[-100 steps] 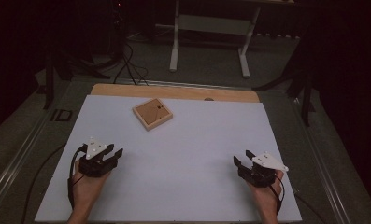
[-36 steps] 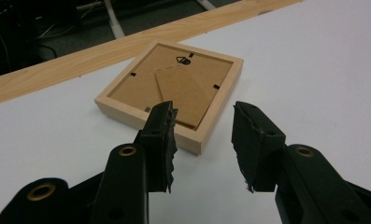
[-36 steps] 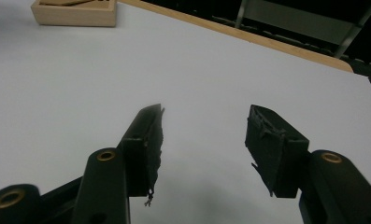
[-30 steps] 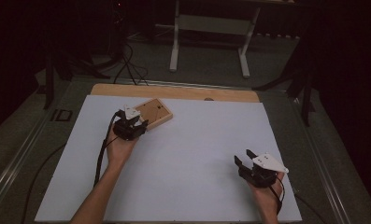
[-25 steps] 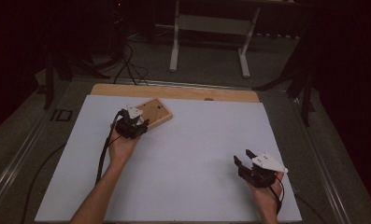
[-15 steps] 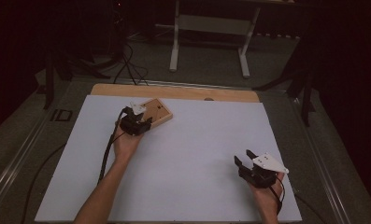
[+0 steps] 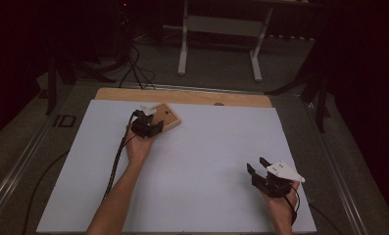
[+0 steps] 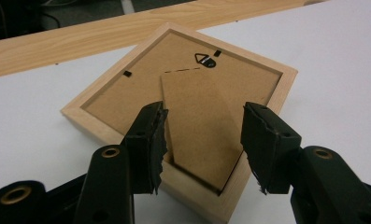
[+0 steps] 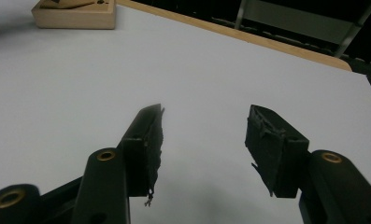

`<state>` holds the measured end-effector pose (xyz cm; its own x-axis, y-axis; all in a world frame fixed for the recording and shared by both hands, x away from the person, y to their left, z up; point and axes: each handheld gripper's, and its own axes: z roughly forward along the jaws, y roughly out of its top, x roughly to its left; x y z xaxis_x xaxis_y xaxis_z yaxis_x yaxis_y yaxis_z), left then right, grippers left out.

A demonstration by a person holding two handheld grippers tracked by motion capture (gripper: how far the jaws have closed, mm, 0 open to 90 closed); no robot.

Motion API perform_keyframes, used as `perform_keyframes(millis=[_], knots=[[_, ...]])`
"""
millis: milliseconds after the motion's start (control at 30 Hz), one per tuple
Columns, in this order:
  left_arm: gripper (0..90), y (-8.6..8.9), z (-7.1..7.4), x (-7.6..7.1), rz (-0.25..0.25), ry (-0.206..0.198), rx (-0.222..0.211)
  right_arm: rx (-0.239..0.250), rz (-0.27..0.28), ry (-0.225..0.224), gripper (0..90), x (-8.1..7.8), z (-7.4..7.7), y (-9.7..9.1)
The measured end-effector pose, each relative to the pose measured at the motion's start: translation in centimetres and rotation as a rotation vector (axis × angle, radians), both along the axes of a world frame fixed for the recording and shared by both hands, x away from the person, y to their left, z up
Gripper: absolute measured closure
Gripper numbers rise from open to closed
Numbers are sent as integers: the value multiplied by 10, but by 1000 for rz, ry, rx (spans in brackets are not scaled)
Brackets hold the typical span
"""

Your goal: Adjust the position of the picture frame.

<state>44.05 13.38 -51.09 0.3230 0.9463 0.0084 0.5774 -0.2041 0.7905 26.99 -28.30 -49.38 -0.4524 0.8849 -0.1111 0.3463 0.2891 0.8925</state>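
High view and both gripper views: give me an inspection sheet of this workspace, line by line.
Surface: white sheet over a wooden table.
Job's things: wooden picture frame lying face down, stand flap and hanger showing.
Clutter: nothing seen.
Grippers: left gripper open, jaws over the frame's near corner; right gripper open above bare sheet.
Cables: black cable trailing from the left gripper along the forearm.
Surroundings: dark floor, white metal stand beyond the table, floor cables.

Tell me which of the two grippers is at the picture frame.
The left gripper: its open jaws reach over the picture frame, which lies face down. The right gripper is far from it, over bare white table.
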Motion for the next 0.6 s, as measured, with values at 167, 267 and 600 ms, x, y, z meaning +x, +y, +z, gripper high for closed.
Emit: perform_keyframes(millis=[167,267,600], knots=[[491,-4,-3,7,11,21,-2,2,-2,3,456,0,0,-1],[483,-6,-4,9,12,29,3,6,-5,3,455,0,0,-2],[489,-8,-7,14,34,53,-6,7,-7,1,454,-1,0,-4]])
